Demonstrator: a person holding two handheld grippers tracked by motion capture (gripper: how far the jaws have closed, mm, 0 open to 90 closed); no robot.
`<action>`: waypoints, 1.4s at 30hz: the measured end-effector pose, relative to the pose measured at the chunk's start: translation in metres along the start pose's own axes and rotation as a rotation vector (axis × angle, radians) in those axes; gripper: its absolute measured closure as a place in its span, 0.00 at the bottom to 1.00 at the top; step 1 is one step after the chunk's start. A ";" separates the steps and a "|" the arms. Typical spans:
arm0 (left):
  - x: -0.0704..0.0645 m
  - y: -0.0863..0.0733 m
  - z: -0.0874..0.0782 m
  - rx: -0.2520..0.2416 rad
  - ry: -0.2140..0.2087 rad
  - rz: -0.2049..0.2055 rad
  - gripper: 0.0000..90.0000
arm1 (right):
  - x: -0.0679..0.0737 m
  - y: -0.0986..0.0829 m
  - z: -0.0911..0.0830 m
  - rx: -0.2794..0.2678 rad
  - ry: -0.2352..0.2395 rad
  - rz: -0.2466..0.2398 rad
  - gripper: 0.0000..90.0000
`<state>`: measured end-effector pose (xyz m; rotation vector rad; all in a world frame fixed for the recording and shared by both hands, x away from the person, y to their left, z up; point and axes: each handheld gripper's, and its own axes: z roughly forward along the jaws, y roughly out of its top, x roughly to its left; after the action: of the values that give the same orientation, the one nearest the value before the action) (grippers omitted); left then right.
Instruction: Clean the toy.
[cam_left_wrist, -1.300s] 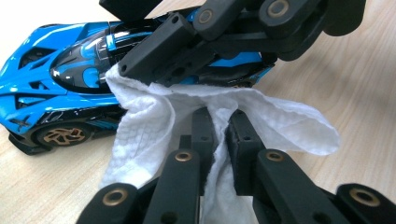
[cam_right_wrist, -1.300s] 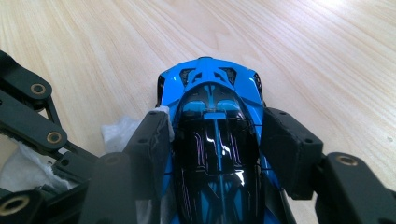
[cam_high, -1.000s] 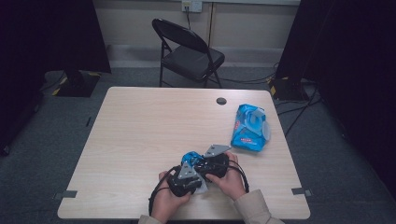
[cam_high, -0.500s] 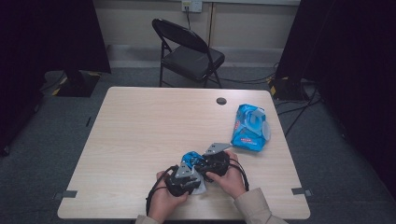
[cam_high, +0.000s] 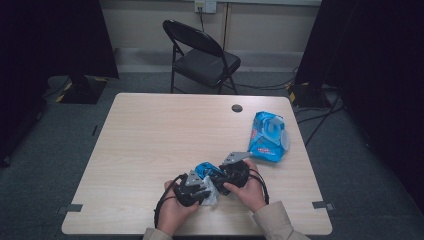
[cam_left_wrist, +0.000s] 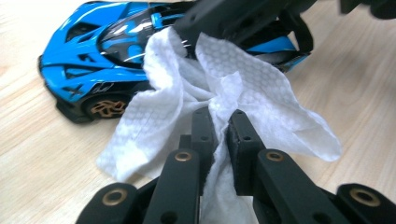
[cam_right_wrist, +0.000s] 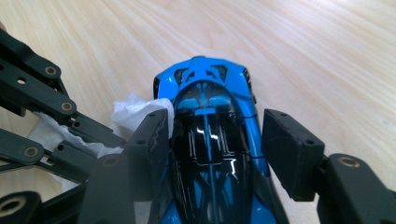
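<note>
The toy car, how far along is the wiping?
Done: a wipe is out of the blue pack. In hand: the left gripper pinches the wipe against the toy car, while the right gripper's jaws straddle the car's body. Left: I can't tell how much of the car has been cleaned.

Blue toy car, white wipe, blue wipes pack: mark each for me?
Blue toy sports car (cam_right_wrist: 205, 93): right gripper view, on its blue bodywork beyond the jaws.
White embossed wipe (cam_left_wrist: 254, 79): left gripper view, on its upper fold.
Blue plastic wipes pack (cam_high: 265, 142): high view, on its printed lower half.
</note>
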<state>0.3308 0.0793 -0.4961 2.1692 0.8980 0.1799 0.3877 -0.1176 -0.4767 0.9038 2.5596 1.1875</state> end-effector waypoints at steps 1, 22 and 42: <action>0.000 0.000 0.000 0.000 0.003 -0.009 0.92 | 0.000 0.000 -0.001 -0.001 0.000 0.004 0.47; -0.050 0.013 0.024 0.026 -0.200 0.139 0.91 | -0.005 0.004 -0.005 -0.003 -0.006 0.008 0.45; -0.079 0.050 0.057 -0.094 -0.188 0.232 0.61 | -0.048 -0.037 -0.095 -0.174 -0.072 0.107 0.43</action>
<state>0.3215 -0.0292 -0.4885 2.1572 0.5223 0.1264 0.3716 -0.2244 -0.4454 1.0337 2.3349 1.3562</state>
